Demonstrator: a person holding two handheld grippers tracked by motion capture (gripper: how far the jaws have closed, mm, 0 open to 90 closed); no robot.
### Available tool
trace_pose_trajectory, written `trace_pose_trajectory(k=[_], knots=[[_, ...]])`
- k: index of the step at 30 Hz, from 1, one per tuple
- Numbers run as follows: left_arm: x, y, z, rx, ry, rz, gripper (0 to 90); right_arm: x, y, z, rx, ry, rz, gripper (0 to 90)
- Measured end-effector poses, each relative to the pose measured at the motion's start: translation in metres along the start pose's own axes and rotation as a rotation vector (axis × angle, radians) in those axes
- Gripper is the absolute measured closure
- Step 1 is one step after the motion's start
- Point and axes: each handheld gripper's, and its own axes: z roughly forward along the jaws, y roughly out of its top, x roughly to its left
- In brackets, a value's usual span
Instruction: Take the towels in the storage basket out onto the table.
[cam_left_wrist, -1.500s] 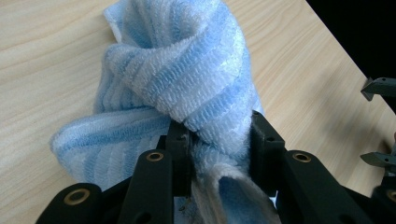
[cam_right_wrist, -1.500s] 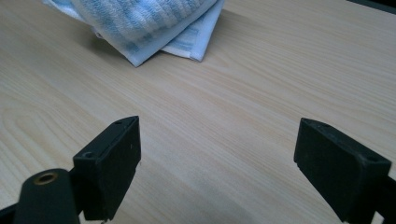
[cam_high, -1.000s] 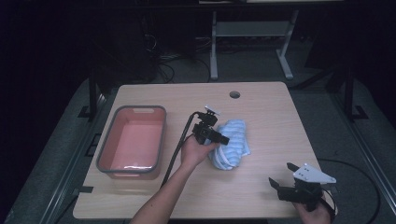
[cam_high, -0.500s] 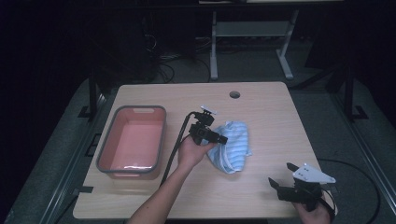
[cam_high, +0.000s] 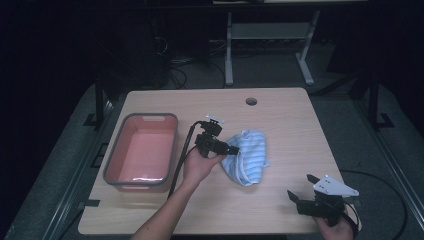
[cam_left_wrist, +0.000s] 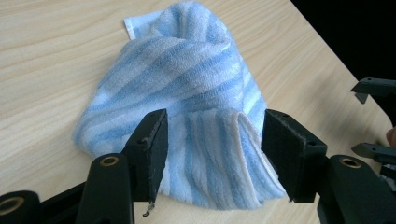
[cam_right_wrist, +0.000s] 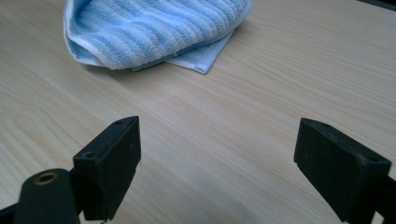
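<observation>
A blue-and-white striped towel (cam_high: 250, 156) lies crumpled in the middle of the wooden table (cam_high: 290, 115). My left gripper (cam_high: 233, 149) is at the towel's left edge, pointing right. In the left gripper view a raised fold of the towel (cam_left_wrist: 205, 93) stands between the jaws of my left gripper (cam_left_wrist: 215, 154). They have just been opening and the pads do not press on it. My right gripper (cam_high: 301, 187) rests near the table's front right corner, wide open. In its own view my right gripper (cam_right_wrist: 229, 158) has bare wood between its jaws and the towel (cam_right_wrist: 154, 28) farther off.
A pink tub with a grey rim (cam_high: 112, 165) sits on the table's left side. A round cable hole (cam_high: 251, 101) is near the far edge. A black cable (cam_high: 182, 155) trails from the left gripper beside the tub. A metal stand (cam_high: 270, 30) is on the floor behind the table.
My left gripper's jaws have spread apart around the towel fold and the hand has drawn slightly left. The towel has settled on the table. The right gripper has not moved.
</observation>
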Motion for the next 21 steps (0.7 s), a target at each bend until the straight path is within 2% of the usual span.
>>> trace_pose_trajectory(k=[5,12,21], knots=[[0.000,-0.006,-0.008,-0.014,0.004,0.013,38.4,0.000,0.000,0.000,-0.002,-0.001,-0.005,14.3],[0.002,-0.013,-0.015,-0.029,-0.001,0.006,37.8,0.000,0.000,0.000,-0.001,-0.002,-0.004,14.3],[-0.001,-0.024,-0.025,-0.035,0.001,0.033,37.1,0.001,0.000,0.001,0.005,-0.003,-0.004,14.3]])
